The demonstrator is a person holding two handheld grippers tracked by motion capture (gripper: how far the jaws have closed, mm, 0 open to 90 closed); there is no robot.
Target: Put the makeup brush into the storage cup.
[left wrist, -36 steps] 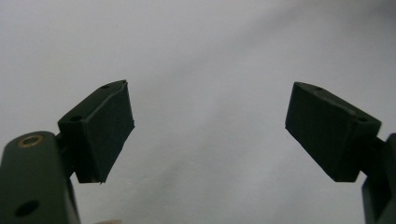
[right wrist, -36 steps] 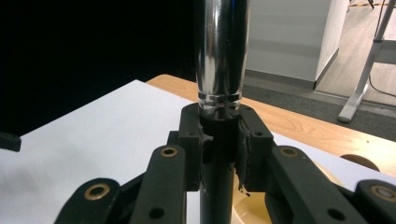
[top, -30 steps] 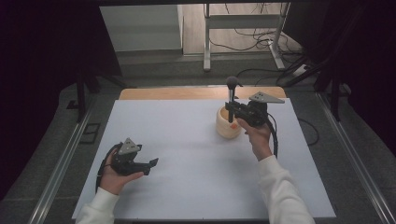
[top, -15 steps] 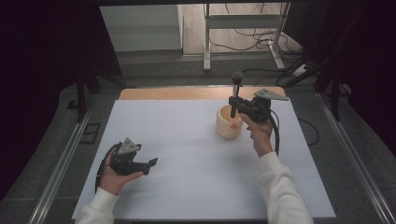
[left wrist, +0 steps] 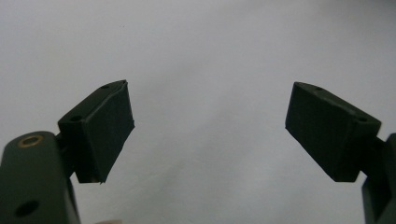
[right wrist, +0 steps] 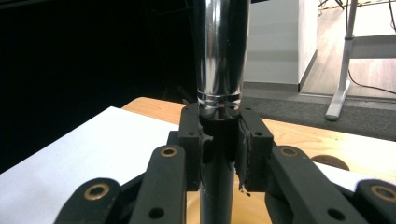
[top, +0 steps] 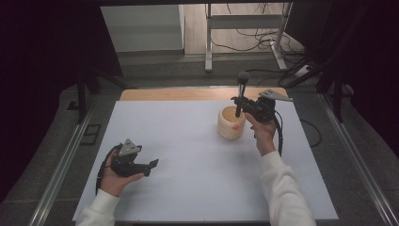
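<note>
High view: right hand-held gripper (top: 241, 104) pinching a brush (top: 241, 93) upright over a wooden cup (top: 231, 124) on the white surface (top: 188, 141); left hand-held gripper (top: 149, 165) resting near the front.

Left gripper view: jaws spread wide, nothing between.

Right gripper view: jaws pressed on the brush handle (right wrist: 219, 56).

Your high view sits above your side of the table (top: 188, 141), facing forward and down, far enough back to take in the whole white top plus the floor and desk legs (top: 207, 42) beyond. Left gripper view looks along its jaws straight at that white top (left wrist: 201, 51) from very close. Right gripper view looks level across the table toward the far side, tight on the brush (right wrist: 219, 70) in its jaws; it shares the white surface (right wrist: 93, 149), wooden edge (right wrist: 299, 135) and desk leg (right wrist: 343, 60) with the high view.
</note>
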